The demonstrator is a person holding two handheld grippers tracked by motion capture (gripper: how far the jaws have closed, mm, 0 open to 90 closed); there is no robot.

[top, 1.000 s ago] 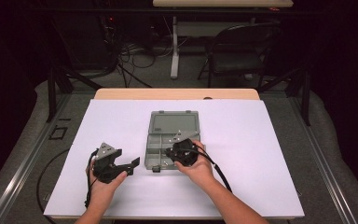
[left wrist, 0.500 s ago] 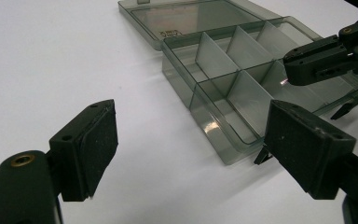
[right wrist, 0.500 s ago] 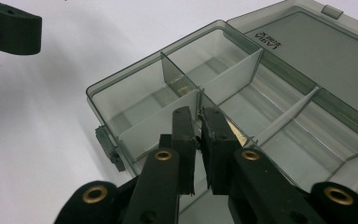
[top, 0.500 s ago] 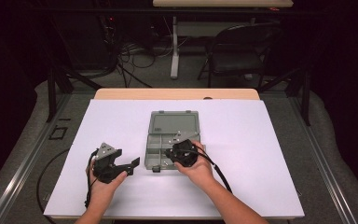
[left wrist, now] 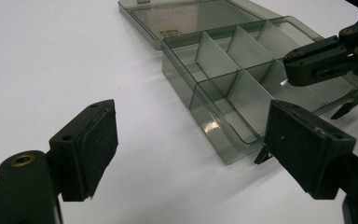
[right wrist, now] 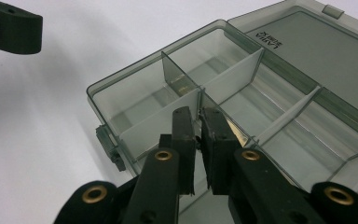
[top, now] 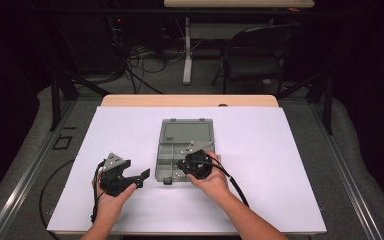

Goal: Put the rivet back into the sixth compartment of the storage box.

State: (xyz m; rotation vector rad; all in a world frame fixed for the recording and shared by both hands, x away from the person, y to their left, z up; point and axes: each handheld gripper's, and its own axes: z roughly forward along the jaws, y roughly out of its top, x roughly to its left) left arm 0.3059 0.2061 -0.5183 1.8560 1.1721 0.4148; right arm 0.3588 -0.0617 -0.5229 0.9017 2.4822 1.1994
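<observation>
I see a white sheet (top: 290,165) over the table, dark room, a chair (top: 260,55) behind. My left gripper (top: 130,176) rests on the sheet left of the open box (top: 186,134), jaws wide apart, holding nothing. The right gripper view shows a divider (right wrist: 168,122) pinched between the right gripper's (right wrist: 198,135) nearly closed jaws. The hand blocks this from above.
</observation>
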